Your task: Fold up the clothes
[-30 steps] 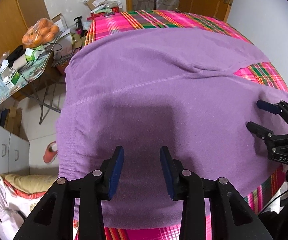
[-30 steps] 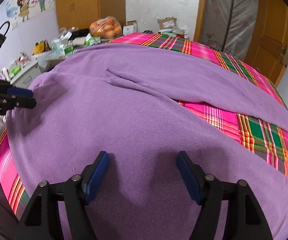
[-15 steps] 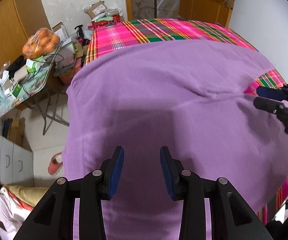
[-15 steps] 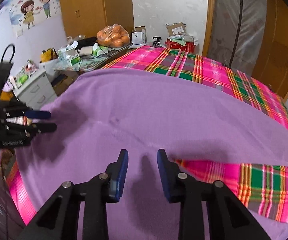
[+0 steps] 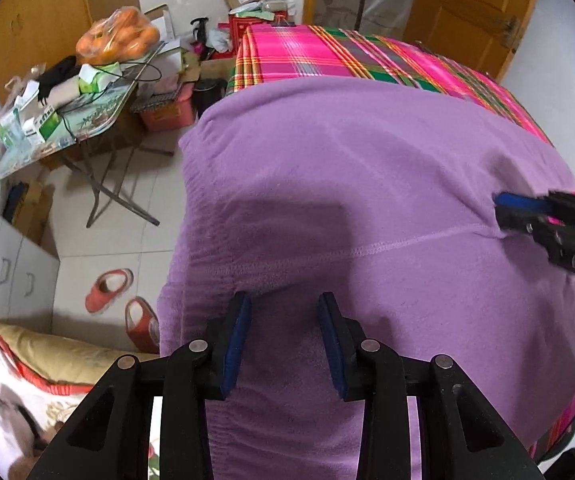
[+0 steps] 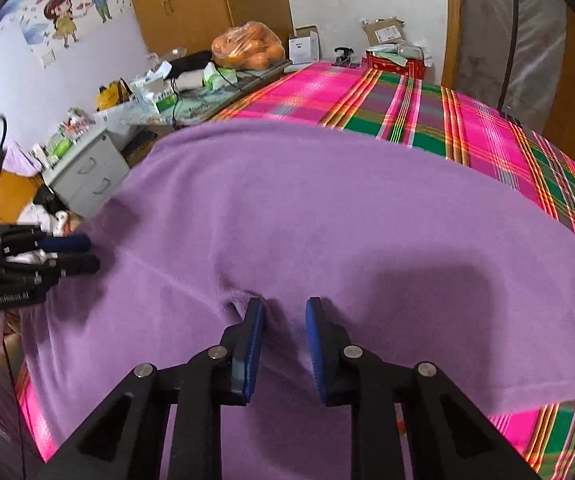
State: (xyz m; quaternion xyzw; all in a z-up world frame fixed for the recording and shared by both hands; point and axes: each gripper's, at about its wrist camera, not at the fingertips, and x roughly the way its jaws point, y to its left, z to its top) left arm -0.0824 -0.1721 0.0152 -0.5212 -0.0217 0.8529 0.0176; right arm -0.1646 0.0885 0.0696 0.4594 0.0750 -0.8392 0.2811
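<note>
Lately narrowed from a wide spread a second ago: right gripper (image 6: 285, 308), jaws now drawn close on a pucker of the purple garment (image 6: 327, 208), apparently pinching it where the seam (image 5: 387, 246) ends. Moved lower and nearer the cloth as well. Spread flat across the plaid bed (image 6: 407, 92), that garment, draping over the edge at 9 o'clock in the left view. Left gripper (image 5: 285, 312): jaws parted as before, hovering over the hem side, clasping nothing. Suggests a hold being taken for a fold. Hard to judge how much fleece sits between the right pads. Hidden beyond 6 o'clock: the garment's near edge.
</note>
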